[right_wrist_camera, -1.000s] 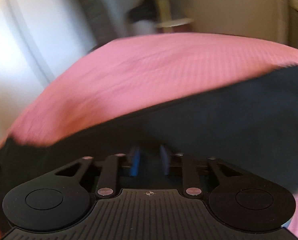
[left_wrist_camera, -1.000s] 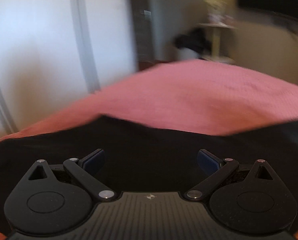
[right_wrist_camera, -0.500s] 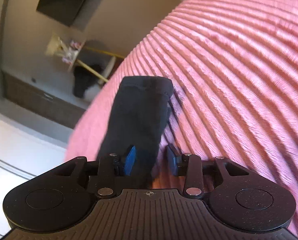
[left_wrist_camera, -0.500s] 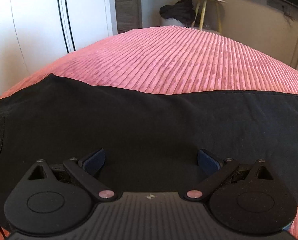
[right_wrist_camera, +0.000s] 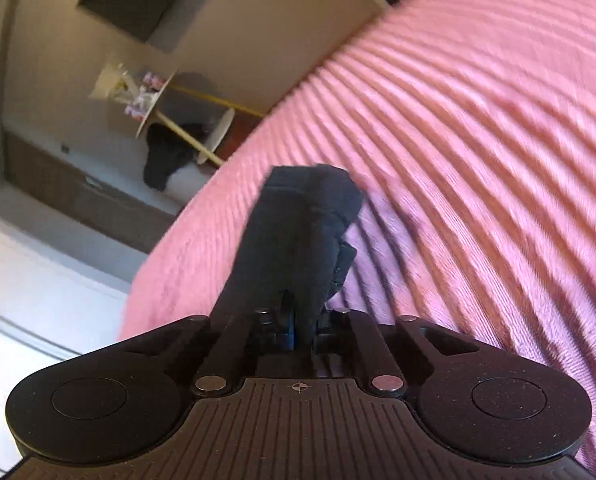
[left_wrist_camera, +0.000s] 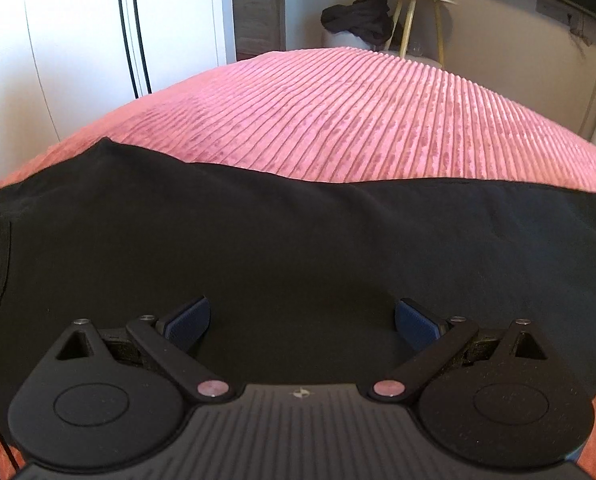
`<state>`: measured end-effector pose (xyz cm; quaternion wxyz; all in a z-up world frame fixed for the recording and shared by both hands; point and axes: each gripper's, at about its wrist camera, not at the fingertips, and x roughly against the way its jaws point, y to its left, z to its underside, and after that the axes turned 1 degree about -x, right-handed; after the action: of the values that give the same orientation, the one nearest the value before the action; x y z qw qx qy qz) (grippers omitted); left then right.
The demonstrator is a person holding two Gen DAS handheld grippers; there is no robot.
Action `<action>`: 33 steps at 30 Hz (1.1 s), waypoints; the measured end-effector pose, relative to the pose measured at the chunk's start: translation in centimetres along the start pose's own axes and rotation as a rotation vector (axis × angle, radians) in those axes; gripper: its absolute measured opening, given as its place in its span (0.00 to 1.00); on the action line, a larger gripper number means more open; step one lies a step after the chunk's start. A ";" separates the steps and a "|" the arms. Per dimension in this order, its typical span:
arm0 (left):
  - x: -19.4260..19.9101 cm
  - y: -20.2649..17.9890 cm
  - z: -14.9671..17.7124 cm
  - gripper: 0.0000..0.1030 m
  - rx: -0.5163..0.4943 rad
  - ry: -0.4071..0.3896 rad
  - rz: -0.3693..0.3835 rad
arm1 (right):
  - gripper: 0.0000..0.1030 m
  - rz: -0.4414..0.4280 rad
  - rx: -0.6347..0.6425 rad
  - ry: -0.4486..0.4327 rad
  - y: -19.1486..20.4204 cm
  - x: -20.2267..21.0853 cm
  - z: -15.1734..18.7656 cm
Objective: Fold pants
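Pants (left_wrist_camera: 298,248): black, they lie spread flat across the near part of the pink bed cover, from the left border of the left wrist view to the right border. Their far edge runs almost straight over the cover. At the far left a seam line is visible in the cloth.
Pants end (right_wrist_camera: 298,240): in the right wrist view one narrow end of the black cloth stands up from the jaws and is bunched at the top, with the cover behind it.
Left gripper (left_wrist_camera: 302,322): it hangs over the flat pants and its blue pads (left_wrist_camera: 187,320) stand wide apart. Nothing is between them; I cannot tell if the tips touch the cloth below.
Right gripper (right_wrist_camera: 293,326): its jaws have just been closing and now pinch the end of the pants. Only a thin strip of blue pad shows beside the cloth. The view is tilted, so the room appears turned.
Bed cover (left_wrist_camera: 358,120): pink, with ribs running along it; it carries the pants.
Side table (left_wrist_camera: 416,4): small, round, with light legs, behind the bed near the wall, with small items on top.
Dark clothes (left_wrist_camera: 358,20): a heap just beside the table.
Wardrobe doors (left_wrist_camera: 77,40): white, at the left.
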<state>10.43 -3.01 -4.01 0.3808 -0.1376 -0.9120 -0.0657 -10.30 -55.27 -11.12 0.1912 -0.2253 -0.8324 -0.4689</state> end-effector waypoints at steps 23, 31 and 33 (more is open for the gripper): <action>3.3 10.2 0.0 0.96 0.436 -0.061 0.396 | 0.59 -0.326 0.877 0.399 21.3 1.2 23.1; 0.5 8.2 0.3 0.96 0.438 0.065 0.600 | 0.59 -0.297 0.273 0.362 13.9 0.9 15.6; -0.4 7.8 0.4 0.96 0.452 0.104 0.654 | 0.48 -0.237 0.268 0.335 13.3 0.9 15.6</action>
<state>12.76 4.45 -4.41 0.4480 -0.3301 -0.7909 0.2545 -5.34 -35.50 -9.00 0.2985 -0.0175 -0.8644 -0.4042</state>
